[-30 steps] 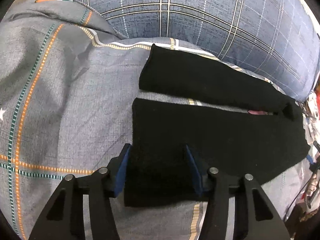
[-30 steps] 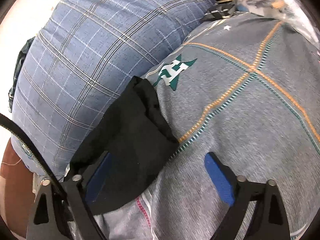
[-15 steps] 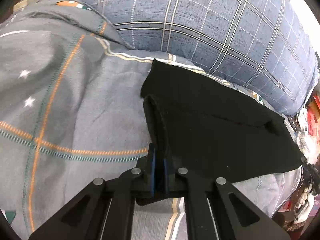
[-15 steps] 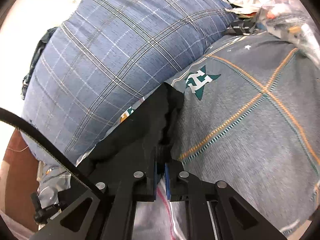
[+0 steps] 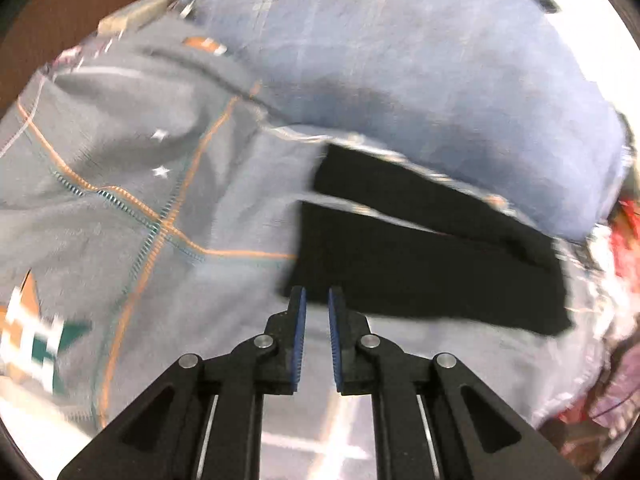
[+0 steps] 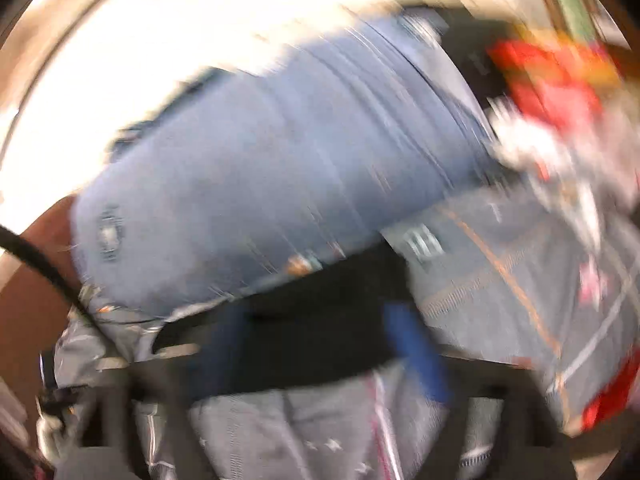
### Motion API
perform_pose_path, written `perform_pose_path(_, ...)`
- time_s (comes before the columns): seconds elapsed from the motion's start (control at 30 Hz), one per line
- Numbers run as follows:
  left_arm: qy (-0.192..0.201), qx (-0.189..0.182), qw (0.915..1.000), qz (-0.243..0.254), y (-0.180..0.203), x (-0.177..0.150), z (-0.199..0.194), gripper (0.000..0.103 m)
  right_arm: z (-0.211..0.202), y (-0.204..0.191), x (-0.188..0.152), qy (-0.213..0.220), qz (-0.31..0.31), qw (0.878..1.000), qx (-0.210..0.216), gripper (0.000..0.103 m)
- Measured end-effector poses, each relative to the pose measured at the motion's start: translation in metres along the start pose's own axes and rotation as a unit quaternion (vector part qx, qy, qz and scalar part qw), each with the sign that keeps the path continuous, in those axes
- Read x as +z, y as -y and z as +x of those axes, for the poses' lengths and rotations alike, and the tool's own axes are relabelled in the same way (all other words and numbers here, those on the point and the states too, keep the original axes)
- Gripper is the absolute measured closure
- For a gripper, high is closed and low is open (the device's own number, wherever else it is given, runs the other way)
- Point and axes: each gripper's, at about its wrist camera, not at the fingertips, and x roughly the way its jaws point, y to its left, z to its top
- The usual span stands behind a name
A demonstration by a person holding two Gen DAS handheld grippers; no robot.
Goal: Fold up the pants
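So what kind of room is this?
Most likely a bedroom. The black pants lie on a grey bedspread with orange lines and stars, right beside a big blue checked pillow.

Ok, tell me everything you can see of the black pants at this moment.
The black pants are plain, soft, matte fabric, lying flat on the grey patterned bedspread below the blue plaid pillow. Both legs run side by side with a thin strip of bedding showing between them. The left tool sits at the near leg's edge, slightly parted with no cloth between its pads. The right tool is spread open at the pants; that view is heavily blurred.
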Motion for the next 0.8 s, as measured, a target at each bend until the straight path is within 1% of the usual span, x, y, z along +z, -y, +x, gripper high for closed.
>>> perform_pose_path(0.03,0.003,-0.015,0.9998,0.015,0.018,-0.005,-0.017,0.091,-0.006,-0.012,0.002,0.015,-0.022,1.0,0.003,0.003)
perform_pose_path(0.07,0.01,-0.031,0.9987,0.04,0.044,-0.013,-0.04,0.081,-0.008,-0.021,0.003,0.019,-0.04,0.999,0.002,0.003)
perform_pose_path(0.1,0.022,-0.049,0.9961,0.069,0.073,-0.022,-0.066,0.067,-0.006,-0.029,0.002,0.016,-0.056,0.998,0.002,0.003)
perform_pose_path(0.13,0.032,-0.068,0.9922,0.1,0.1,-0.031,-0.09,0.058,-0.001,-0.033,-0.001,0.008,-0.064,0.998,0.003,0.003)
perform_pose_path(0.17,0.039,-0.084,0.9873,0.129,0.125,-0.039,-0.111,0.045,0.007,-0.035,-0.006,-0.007,-0.066,0.998,0.004,0.003)
perform_pose_path(0.23,0.048,-0.112,0.9745,0.188,0.17,-0.051,-0.151,0.043,0.02,-0.033,-0.015,-0.033,-0.064,0.997,0.003,0.003)
perform_pose_path(0.27,0.055,-0.121,0.9656,0.223,0.195,-0.059,-0.173,0.043,0.027,-0.031,-0.021,-0.045,-0.063,0.997,-0.003,0.003)
perform_pose_path(0.33,0.078,-0.115,0.9492,0.283,0.235,-0.072,-0.204,0.042,0.041,-0.025,-0.036,-0.073,-0.06,0.995,-0.016,0.003)
perform_pose_path(0.37,0.095,-0.104,0.9358,0.323,0.26,-0.08,-0.219,0.041,0.048,-0.021,-0.042,-0.088,-0.054,0.994,-0.021,0.004)
perform_pose_path(0.43,0.104,-0.092,0.9197,0.367,0.286,-0.093,-0.227,0.041,0.059,-0.014,-0.057,-0.122,-0.033,0.992,-0.025,0.004)
perform_pose_path(0.47,0.098,-0.093,0.9134,0.384,0.297,-0.099,-0.23,0.041,0.066,-0.009,-0.062,-0.136,-0.023,0.99,-0.028,0.004)
perform_pose_path(0.53,0.079,-0.102,0.9061,0.403,0.308,-0.105,-0.23,0.041,0.074,-0.002,-0.071,-0.155,-0.013,0.987,-0.036,0.004)
perform_pose_path(0.6,0.076,-0.111,0.9033,0.407,0.307,-0.103,-0.229,0.041,0.078,0.002,-0.076,-0.164,-0.011,0.985,-0.044,0.004)
perform_pose_path(0.63,0.075,-0.106,0.9067,0.401,0.305,-0.098,-0.226,0.041,0.081,0.004,-0.077,-0.169,-0.01,0.985,-0.046,0.004)
perform_pose_path(0.7,0.056,-0.104,0.9244,0.363,0.295,-0.078,-0.214,0.041,0.087,0.006,-0.078,-0.175,-0.01,0.983,-0.048,0.004)
perform_pose_path(0.73,0.055,-0.097,0.9296,0.351,0.291,-0.071,-0.209,0.041,0.09,0.007,-0.076,-0.177,-0.01,0.983,-0.05,0.004)
perform_pose_path(0.77,0.06,-0.092,0.9314,0.347,0.287,-0.067,-0.205,0.041,0.091,0.006,-0.075,-0.176,-0.009,0.983,-0.051,0.004)
perform_pose_path(0.8,0.067,-0.089,0.9302,0.35,0.284,-0.068,-0.205,0.041,0.094,0.007,-0.072,-0.175,-0.009,0.983,-0.051,0.004)
